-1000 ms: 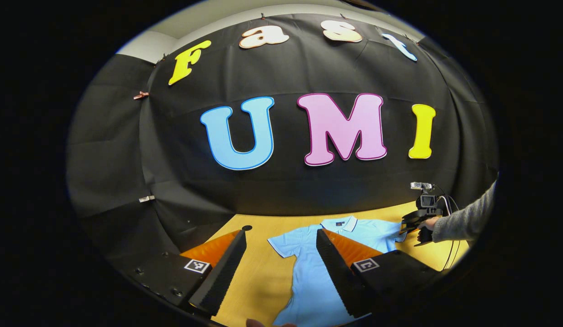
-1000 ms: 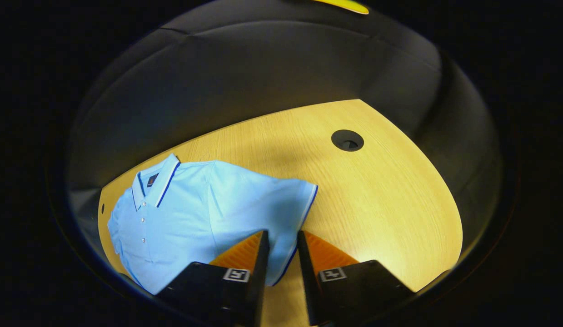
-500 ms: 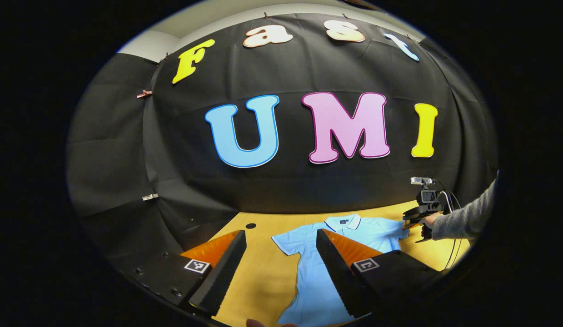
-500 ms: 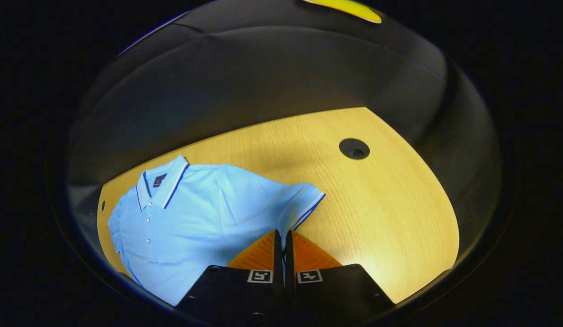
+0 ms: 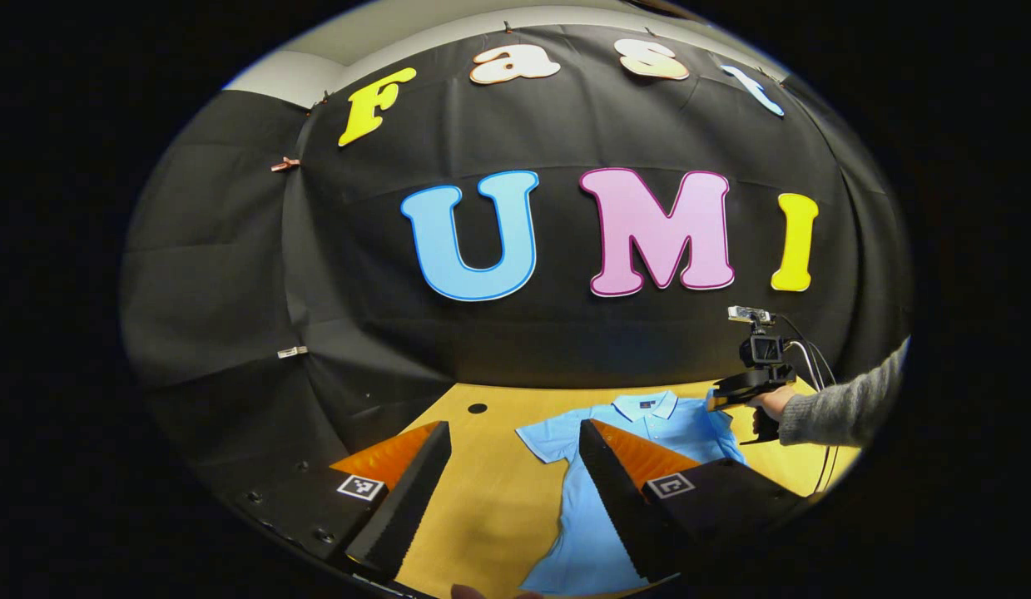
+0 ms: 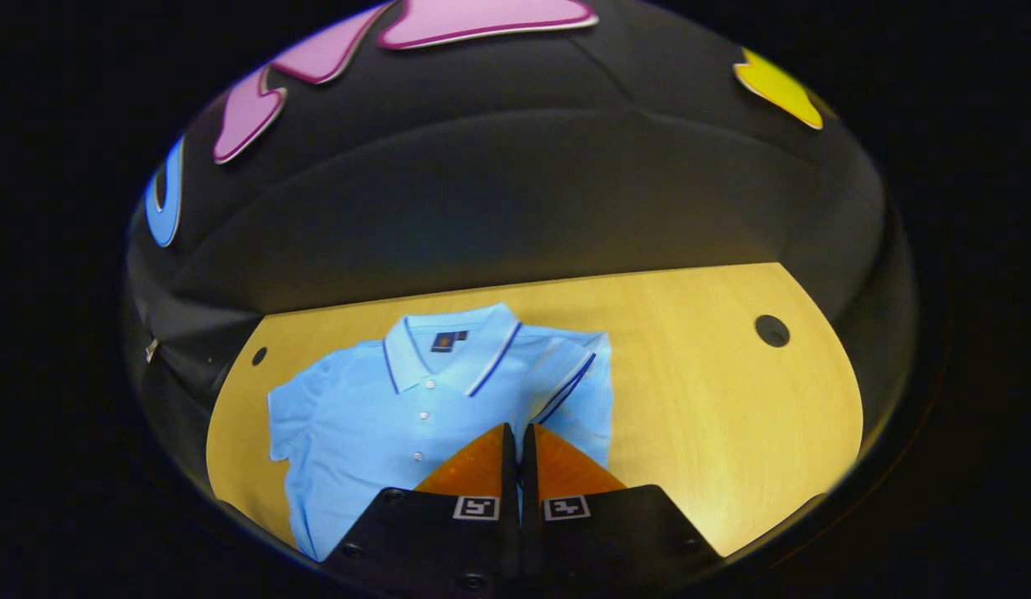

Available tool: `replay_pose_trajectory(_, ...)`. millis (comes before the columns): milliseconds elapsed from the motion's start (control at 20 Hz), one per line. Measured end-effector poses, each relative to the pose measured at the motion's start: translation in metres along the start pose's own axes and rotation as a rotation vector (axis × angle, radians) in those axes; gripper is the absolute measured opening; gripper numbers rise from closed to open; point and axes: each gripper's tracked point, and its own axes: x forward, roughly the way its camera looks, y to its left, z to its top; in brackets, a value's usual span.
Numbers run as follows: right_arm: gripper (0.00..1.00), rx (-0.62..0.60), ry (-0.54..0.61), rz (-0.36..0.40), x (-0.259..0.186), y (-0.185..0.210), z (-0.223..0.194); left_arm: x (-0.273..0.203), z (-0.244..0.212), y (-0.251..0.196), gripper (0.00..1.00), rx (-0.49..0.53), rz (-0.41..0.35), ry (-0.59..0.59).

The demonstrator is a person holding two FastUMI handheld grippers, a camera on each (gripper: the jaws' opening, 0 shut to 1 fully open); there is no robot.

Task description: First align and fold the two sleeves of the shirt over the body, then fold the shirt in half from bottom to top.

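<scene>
Sleeve folding is judged to be the step in hand. The light-blue short-sleeved polo shirt (image 6: 374, 416) lies on the yellow wooden table (image 6: 715, 416). The right gripper (image 6: 515, 433) is closed, apparently pinching the striped-cuff sleeve (image 6: 577, 387) over the body. The left gripper (image 5: 515, 466) is held open above the table. Next, that sleeve must be laid flat and released; the opposite sleeve (image 6: 294, 408) lies spread out.

Black cloth wall (image 5: 232, 274), wooden table (image 6: 715, 399)
</scene>
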Motion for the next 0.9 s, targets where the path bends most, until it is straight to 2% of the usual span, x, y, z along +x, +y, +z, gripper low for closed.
replay_pose_trajectory(300, 0.05, -0.110, 0.068, 0.093, 0.018, 0.075, -0.031, -0.014, -0.013, 0.032, 0.99, -0.021, 0.075, 0.024)
replay_pose_trajectory(350, 0.10, -0.127, 0.080, 0.102, 0.022, 0.085, -0.037, -0.016, -0.015, 0.036, 0.99, -0.022, 0.086, 0.027)
replay_pose_trajectory(400, 0.05, -0.140, 0.090, 0.109, 0.022, 0.089, -0.040, -0.018, -0.016, 0.040, 0.99, -0.023, 0.096, 0.029)
replay_pose_trajectory(750, 0.05, -0.201, 0.145, 0.087, 0.038, 0.100, -0.067, -0.024, -0.019, 0.057, 0.99, -0.028, 0.130, 0.033)
replay_pose_trajectory(800, 0.06, -0.195, 0.148, 0.092, 0.039, 0.101, -0.069, -0.022, -0.019, 0.057, 0.99, -0.028, 0.131, 0.031)
replay_pose_trajectory(850, 0.13, -0.191, 0.154, 0.098, 0.040, 0.102, -0.071, -0.022, -0.019, 0.057, 0.99, -0.028, 0.131, 0.029)
replay_pose_trajectory(900, 0.17, -0.189, 0.156, 0.097, 0.041, 0.103, -0.071, -0.022, -0.018, 0.058, 0.99, -0.029, 0.130, 0.026)
